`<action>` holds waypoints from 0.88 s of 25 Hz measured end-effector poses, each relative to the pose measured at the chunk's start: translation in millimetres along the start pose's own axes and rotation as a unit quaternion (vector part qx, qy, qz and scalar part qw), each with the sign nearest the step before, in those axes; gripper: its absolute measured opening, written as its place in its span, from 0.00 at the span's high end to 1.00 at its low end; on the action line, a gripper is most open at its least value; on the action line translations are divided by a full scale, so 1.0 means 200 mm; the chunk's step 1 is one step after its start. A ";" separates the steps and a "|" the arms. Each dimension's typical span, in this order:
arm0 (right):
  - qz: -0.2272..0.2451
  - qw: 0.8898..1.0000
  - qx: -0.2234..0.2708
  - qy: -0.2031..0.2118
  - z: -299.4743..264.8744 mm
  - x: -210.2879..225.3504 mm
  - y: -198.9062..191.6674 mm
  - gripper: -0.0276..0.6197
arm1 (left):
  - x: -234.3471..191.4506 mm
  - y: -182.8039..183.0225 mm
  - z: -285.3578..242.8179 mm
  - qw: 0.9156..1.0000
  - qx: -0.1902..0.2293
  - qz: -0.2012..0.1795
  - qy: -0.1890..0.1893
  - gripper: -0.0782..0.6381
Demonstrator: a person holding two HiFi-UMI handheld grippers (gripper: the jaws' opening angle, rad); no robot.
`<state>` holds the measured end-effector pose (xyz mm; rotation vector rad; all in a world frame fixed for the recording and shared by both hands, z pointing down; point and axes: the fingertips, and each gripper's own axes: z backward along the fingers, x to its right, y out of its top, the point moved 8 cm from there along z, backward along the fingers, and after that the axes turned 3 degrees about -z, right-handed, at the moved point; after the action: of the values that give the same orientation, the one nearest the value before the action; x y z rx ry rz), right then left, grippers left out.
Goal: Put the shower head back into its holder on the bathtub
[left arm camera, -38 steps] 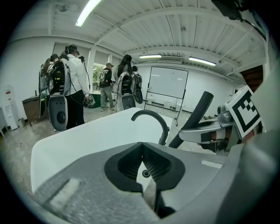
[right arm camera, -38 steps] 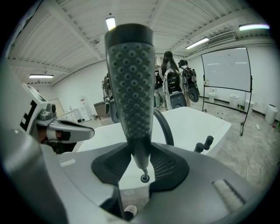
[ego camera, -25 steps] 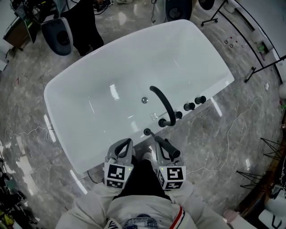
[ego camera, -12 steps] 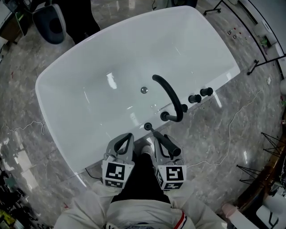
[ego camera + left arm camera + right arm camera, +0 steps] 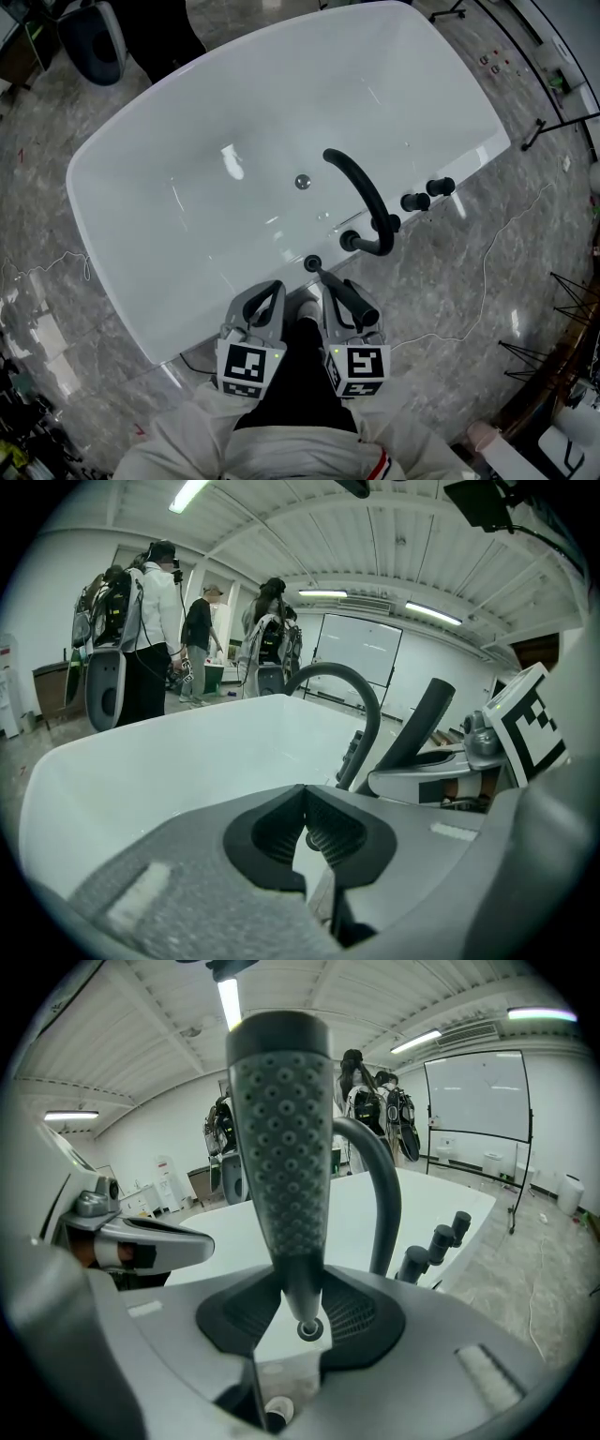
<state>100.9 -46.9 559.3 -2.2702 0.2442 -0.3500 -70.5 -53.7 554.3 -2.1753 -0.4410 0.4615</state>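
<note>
A black hand shower head (image 5: pixel 353 304) sits in my right gripper (image 5: pixel 341 298), which is shut on its handle. In the right gripper view the shower head (image 5: pixel 281 1147) stands up between the jaws with its dotted face towards the camera. Its lower end hangs just beside the round black holder (image 5: pixel 312 263) on the near rim of the white bathtub (image 5: pixel 141 178). My left gripper (image 5: pixel 261 302) is beside it at the rim, shut with nothing in it; its pads (image 5: pixel 323 829) meet. The curved black spout (image 5: pixel 360 192) rises to the right of the holder.
Two black knobs (image 5: pixel 427 194) stand on the rim right of the spout. A thin cable (image 5: pixel 486 272) lies on the grey marble floor, with stand legs (image 5: pixel 553 131) at the far right. Several people (image 5: pixel 150 630) stand beyond the tub.
Both grippers have sunk a little towards the tub's rim, and the view has shifted so the tub sits further right. The hold on the shower head is unchanged.
</note>
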 end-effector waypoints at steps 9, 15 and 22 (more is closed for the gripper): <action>-0.009 1.000 -0.018 -0.003 -0.11 0.01 -0.08 0.75 | -0.02 -0.09 -0.08 1.000 -0.018 0.006 -0.012 0.89; -0.014 1.000 -0.026 -0.002 -0.20 0.02 -0.13 0.74 | -0.03 -0.15 -0.15 0.999 -0.028 0.010 -0.019 0.89; -0.017 0.999 -0.035 -0.004 -0.26 0.02 -0.16 0.74 | -0.06 -0.17 -0.19 0.999 -0.036 0.014 -0.024 0.89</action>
<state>89.8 -63.1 616.0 -2.3475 0.2178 -0.3539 -68.5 -64.8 605.8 -2.2464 -0.4602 0.5227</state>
